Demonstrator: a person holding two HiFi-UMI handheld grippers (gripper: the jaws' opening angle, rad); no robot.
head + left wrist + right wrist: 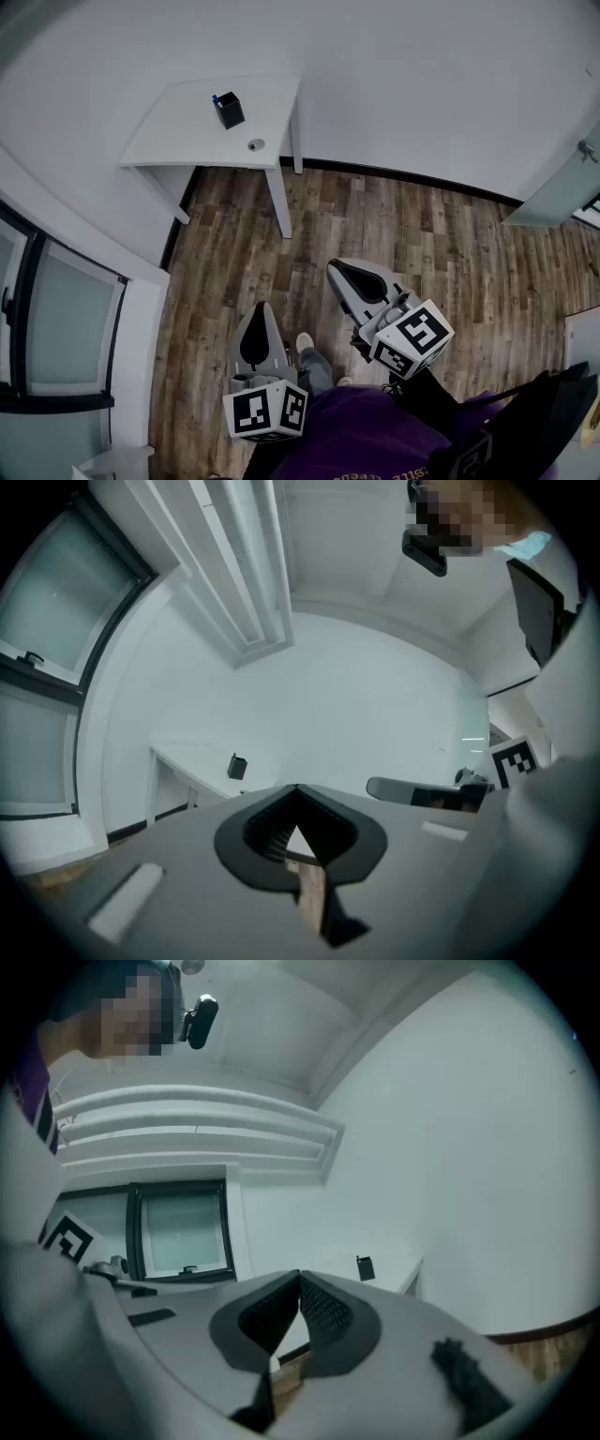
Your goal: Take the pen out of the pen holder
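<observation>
A black square pen holder [230, 111] stands on a white desk [187, 131] far ahead, with a blue pen [216, 98] poking out of its top. The same holder shows small and distant in the left gripper view [237, 766] and in the right gripper view [365, 1267]. Both grippers hang low over the wooden floor, well short of the desk. My left gripper [262, 314] has its jaw tips touching, nothing between them [296, 787]. My right gripper [334, 268] is likewise shut and empty [300, 1275].
A small round grey object [256, 144] lies on the desk near its front edge. The desk sits in a corner against white walls, with a window [56, 319] at the left. A person's shoe [306, 344] and purple sleeve [366, 436] show below.
</observation>
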